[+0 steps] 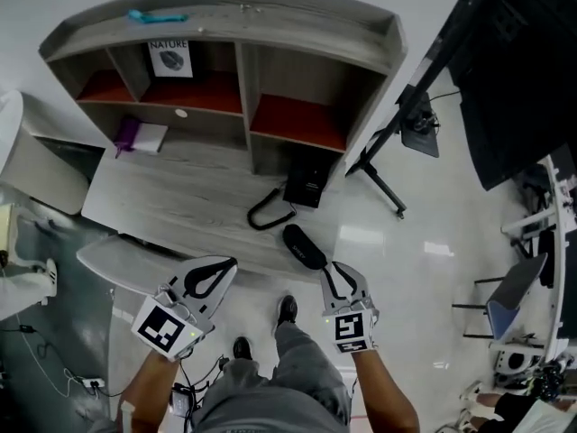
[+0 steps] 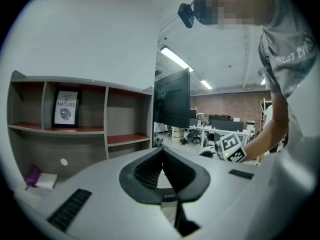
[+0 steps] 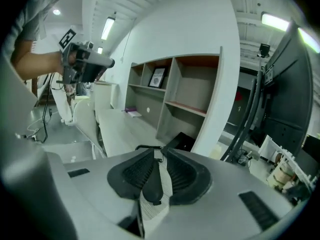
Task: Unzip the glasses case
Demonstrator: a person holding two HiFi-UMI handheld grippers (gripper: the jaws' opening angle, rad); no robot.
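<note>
could knock the case off the worktop with the right gripper, jaws barely spread just beside the case. no bracing from the left gripper, jaws pressed together on nothing.

A grey wood-grain desk, topped by a compartmented hutch with red shelf boards and a framed "NATURE" print, is set against a white wall, a glossy pale floor is seen beside it, and the room is lit by ceiling strip lights.
</note>
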